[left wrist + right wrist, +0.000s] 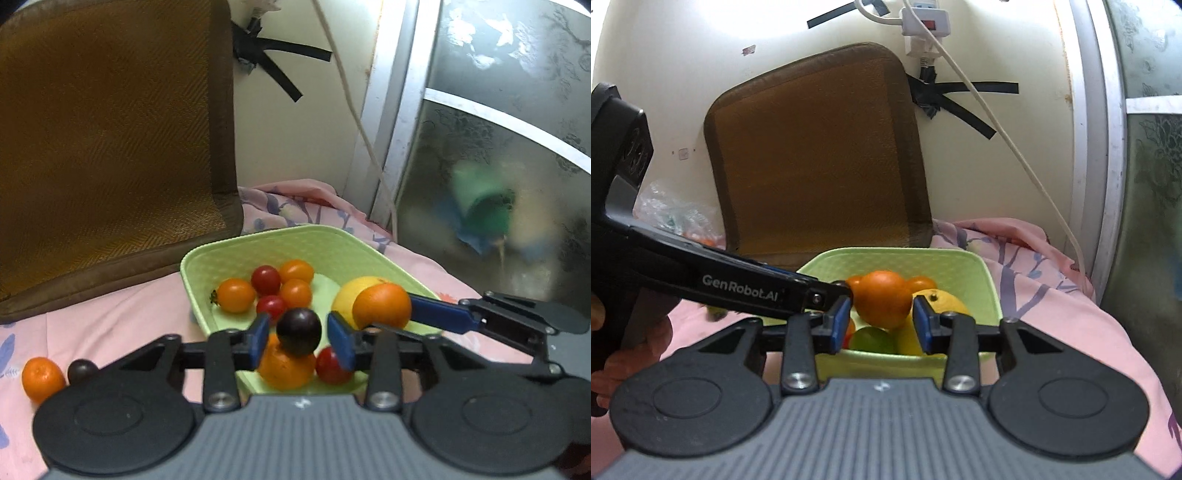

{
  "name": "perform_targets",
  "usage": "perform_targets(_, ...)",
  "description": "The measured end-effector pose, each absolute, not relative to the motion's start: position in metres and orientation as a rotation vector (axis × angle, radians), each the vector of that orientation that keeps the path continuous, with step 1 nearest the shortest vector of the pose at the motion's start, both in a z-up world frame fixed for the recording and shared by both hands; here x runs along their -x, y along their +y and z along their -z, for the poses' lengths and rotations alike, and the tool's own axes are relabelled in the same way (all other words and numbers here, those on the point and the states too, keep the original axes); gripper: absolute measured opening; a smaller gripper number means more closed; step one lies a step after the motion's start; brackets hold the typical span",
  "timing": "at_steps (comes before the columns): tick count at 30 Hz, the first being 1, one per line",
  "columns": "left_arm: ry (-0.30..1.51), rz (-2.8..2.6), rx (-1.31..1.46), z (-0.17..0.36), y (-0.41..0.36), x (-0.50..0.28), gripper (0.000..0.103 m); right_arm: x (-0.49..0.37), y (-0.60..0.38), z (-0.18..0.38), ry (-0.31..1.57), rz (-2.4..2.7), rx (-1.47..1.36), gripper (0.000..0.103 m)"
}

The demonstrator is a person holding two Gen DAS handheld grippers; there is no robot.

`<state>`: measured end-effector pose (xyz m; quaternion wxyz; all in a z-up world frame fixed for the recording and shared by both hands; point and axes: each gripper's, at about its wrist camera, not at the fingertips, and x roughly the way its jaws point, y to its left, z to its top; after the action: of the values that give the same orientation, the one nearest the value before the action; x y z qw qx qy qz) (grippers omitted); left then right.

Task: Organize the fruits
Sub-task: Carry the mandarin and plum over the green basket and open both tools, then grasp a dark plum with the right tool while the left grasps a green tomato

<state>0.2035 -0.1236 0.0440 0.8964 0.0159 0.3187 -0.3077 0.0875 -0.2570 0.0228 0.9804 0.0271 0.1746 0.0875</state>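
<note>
- Far L on pink cloth (122, 314): small orange (42, 378) and dark fruit (82, 371), touching each other, both outside the basket. Judged still to collect.
- Green basket (258, 243), centre: holds cherry tomatoes (orange + red) (266, 278), a yellow fruit (351, 295), plus more fruit at near edge. Most fruit appears already in.
- L gripper (299, 338): jaws part open over near end of basket; dark plum (299, 330) sits between pads, gaps visible both sides. Cannot tell if gripped or just released onto the pile.
- R gripper (881, 319): above basket R side, an orange (882, 302) between pads; L pad touching, slight gap at R pad. Cannot tell if grip is firm.
- Status est.: late stage. Left: deposit both fruits, then fetch the 2 on the cloth.
</note>
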Motion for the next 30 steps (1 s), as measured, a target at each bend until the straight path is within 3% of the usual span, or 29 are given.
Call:
perform_targets(7, 0.620, 0.595, 0.034, -0.051, -0.103, -0.200, 0.042, -0.080, -0.265, -0.025, 0.319, -0.160, -0.093, 0.041)
perform_targets(13, 0.557, 0.476, 0.157, -0.066, -0.029, -0.170, 0.042, -0.067, -0.256, -0.031, 0.299, -0.200, -0.102, 0.041)
perform_targets(20, 0.602, 0.336, 0.184, -0.043, 0.038, -0.130, 0.042, -0.048, -0.219, -0.028, 0.363, -0.342, -0.090, 0.041)
perform_targets(30, 0.648, 0.373, 0.128, -0.031, 0.032, -0.157, 0.042, -0.065, -0.158, -0.016, 0.512, -0.471, -0.033, 0.041)
